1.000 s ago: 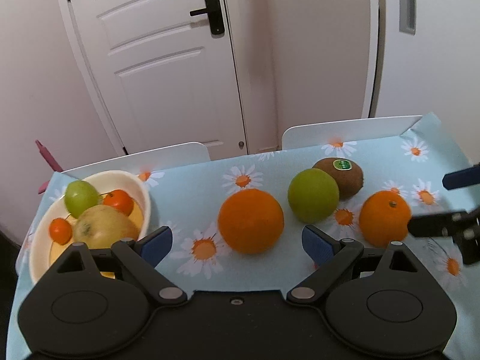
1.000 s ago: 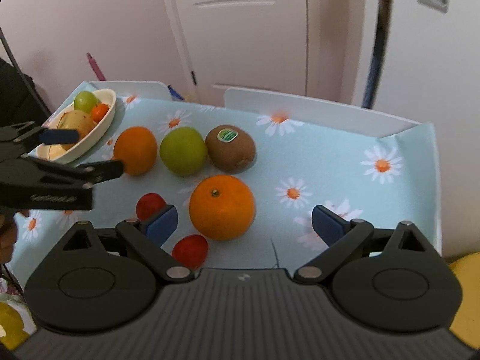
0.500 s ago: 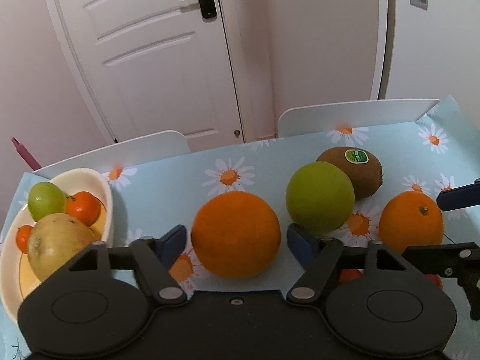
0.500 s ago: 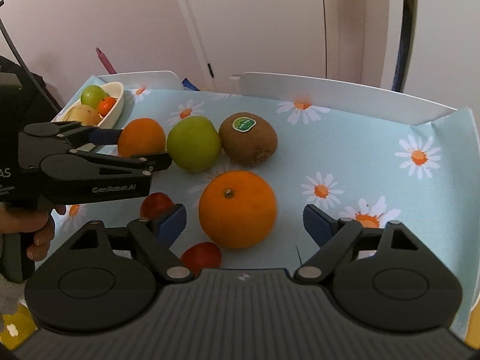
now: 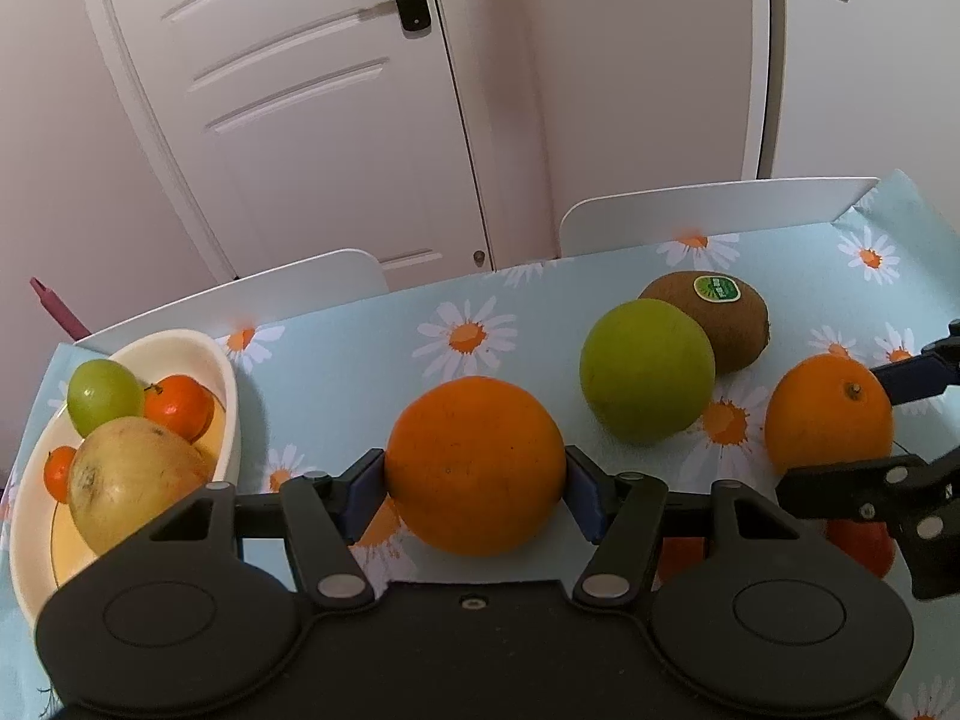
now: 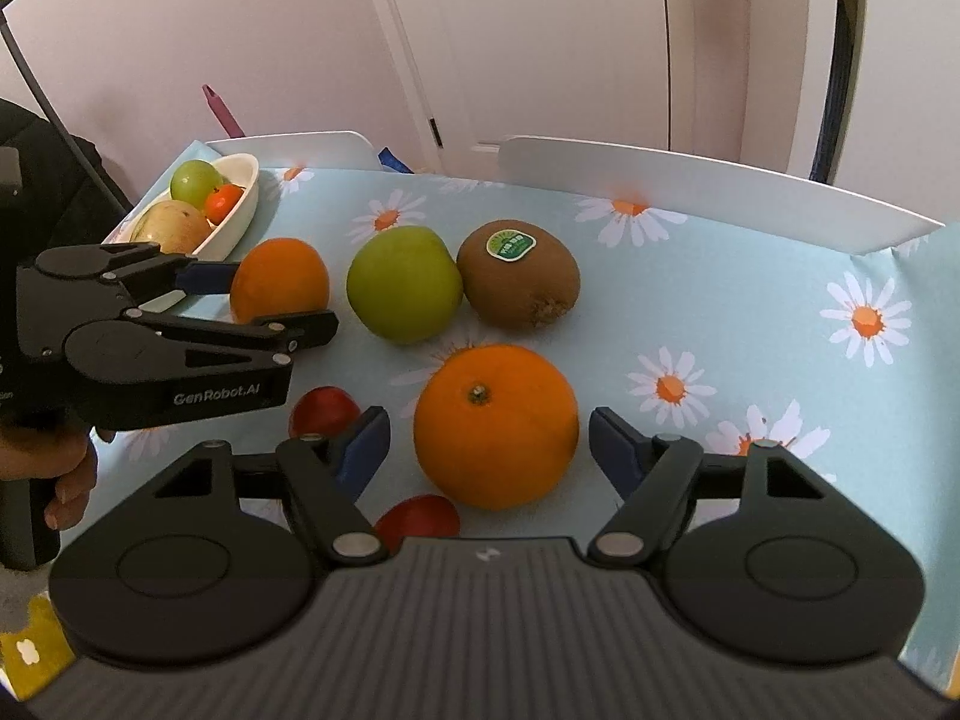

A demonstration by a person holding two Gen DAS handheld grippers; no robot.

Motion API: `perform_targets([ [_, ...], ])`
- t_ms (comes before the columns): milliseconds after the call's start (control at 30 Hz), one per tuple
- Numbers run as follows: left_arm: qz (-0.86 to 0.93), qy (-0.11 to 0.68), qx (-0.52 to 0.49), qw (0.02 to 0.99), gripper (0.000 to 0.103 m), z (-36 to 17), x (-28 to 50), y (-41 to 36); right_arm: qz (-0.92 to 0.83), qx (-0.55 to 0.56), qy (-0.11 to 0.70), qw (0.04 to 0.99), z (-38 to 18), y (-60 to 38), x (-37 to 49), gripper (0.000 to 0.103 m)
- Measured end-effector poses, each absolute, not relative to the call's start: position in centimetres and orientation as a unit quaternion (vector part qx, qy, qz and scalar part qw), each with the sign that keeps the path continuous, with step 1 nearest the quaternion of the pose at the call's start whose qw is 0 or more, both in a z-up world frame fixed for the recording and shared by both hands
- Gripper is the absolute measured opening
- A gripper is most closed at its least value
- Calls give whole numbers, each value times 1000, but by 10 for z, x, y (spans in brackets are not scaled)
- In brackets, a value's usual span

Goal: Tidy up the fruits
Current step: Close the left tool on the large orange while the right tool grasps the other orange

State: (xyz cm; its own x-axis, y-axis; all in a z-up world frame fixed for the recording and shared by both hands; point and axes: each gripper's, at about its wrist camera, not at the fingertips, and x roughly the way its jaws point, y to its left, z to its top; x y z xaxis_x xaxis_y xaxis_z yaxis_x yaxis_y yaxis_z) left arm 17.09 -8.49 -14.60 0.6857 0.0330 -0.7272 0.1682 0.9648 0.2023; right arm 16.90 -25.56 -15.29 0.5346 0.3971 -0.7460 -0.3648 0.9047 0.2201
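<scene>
Blue-padded left gripper (image 5: 474,489) clamps the round orange (image 5: 474,477) on both sides — right gripper (image 6: 489,447) spreads wide around the stem-topped orange (image 6: 496,426), pads apart from it.

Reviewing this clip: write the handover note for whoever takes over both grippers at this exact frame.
Left gripper: jaws shut on the orange nearest the bowl, still on the cloth.
Right gripper: jaws open either side of the second orange, not touching.
Bowl already holds a pear, a green fruit and two small oranges.
Left on the table: green apple, kiwi, two red fruits, both oranges.
</scene>
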Motion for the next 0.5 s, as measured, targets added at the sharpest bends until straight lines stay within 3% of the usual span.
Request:
perform_targets([
  [200,-33,397,128,908,66,-145,162,-81,214,12,433,876,-155,-255,170,74],
  [500,-21,393,116,912,66,-130,141,-72,203,16,424,882,-143,-259,162,74],
])
